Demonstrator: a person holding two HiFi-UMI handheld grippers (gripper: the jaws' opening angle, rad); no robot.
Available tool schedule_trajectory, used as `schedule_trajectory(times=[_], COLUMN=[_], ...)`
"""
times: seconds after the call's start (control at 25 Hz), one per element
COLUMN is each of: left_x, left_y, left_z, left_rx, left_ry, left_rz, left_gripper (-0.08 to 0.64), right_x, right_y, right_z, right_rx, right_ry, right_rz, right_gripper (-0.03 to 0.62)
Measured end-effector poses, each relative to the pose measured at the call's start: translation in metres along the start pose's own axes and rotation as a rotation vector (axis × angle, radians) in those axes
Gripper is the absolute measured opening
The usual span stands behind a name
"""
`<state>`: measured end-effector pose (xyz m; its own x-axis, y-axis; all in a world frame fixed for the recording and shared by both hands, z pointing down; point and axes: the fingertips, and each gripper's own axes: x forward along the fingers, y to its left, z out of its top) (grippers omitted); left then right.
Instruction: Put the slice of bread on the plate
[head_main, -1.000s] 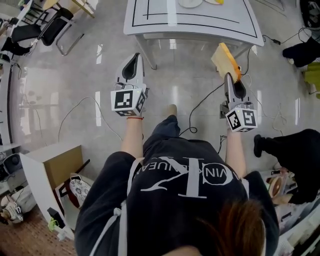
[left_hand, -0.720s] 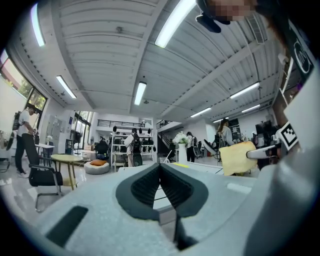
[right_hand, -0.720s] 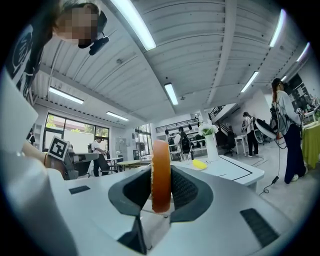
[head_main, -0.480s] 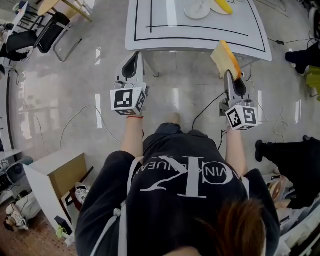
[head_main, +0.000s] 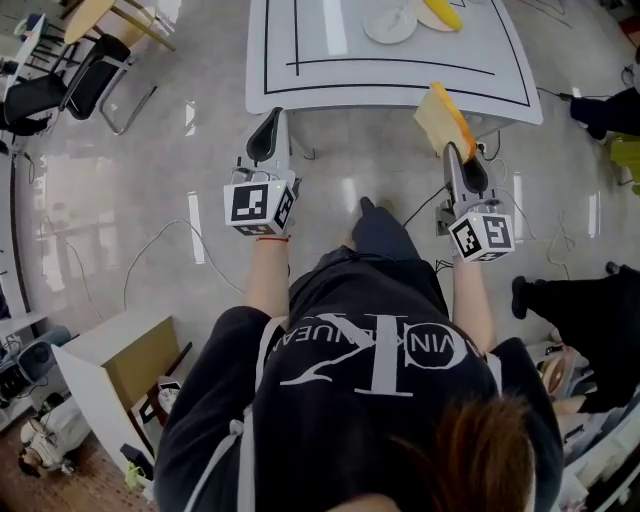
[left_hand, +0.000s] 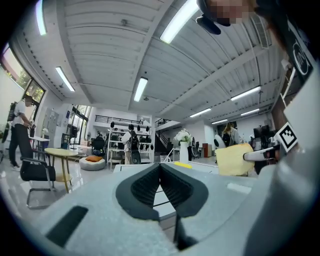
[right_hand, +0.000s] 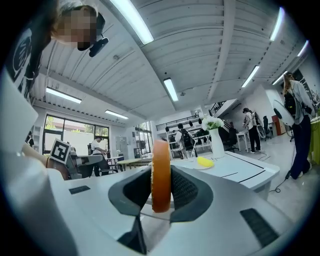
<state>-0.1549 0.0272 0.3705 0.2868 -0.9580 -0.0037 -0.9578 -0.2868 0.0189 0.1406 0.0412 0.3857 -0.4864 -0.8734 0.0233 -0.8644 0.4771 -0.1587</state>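
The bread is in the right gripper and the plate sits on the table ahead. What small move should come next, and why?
Probably carry the right gripper forward over the table toward the plate. The slice of bread is clamped upright in its jaws, about at the table's near edge, while the plate lies farther in. The left gripper is shut and empty.

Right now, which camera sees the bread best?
The head view: it shows the slice of bread whole, face and crust, held in the right gripper. The left gripper view shows its pale face off to the side. The right gripper view shows only its brown edge between the jaws.
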Motion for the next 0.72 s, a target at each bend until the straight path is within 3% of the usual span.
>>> schedule_trajectory(times=[0.24, 0.72], left_x=[0.030, 0.124], left_y=[0.003, 0.014], left_z=[-0.007, -0.012], left_rx=[-0.023, 0.003], left_ry=[-0.004, 0.016], left_rz=[-0.007, -0.035], left_gripper=[0.002, 0.002], right_x=[0.026, 0.109], right_y=[-0.012, -0.057], right_z=[0.002, 0.006], right_rx=[-0.012, 0.025], right_ry=[0.005, 0.021], right_rz=[0.011, 0.041], right_gripper=[0.091, 0.091])
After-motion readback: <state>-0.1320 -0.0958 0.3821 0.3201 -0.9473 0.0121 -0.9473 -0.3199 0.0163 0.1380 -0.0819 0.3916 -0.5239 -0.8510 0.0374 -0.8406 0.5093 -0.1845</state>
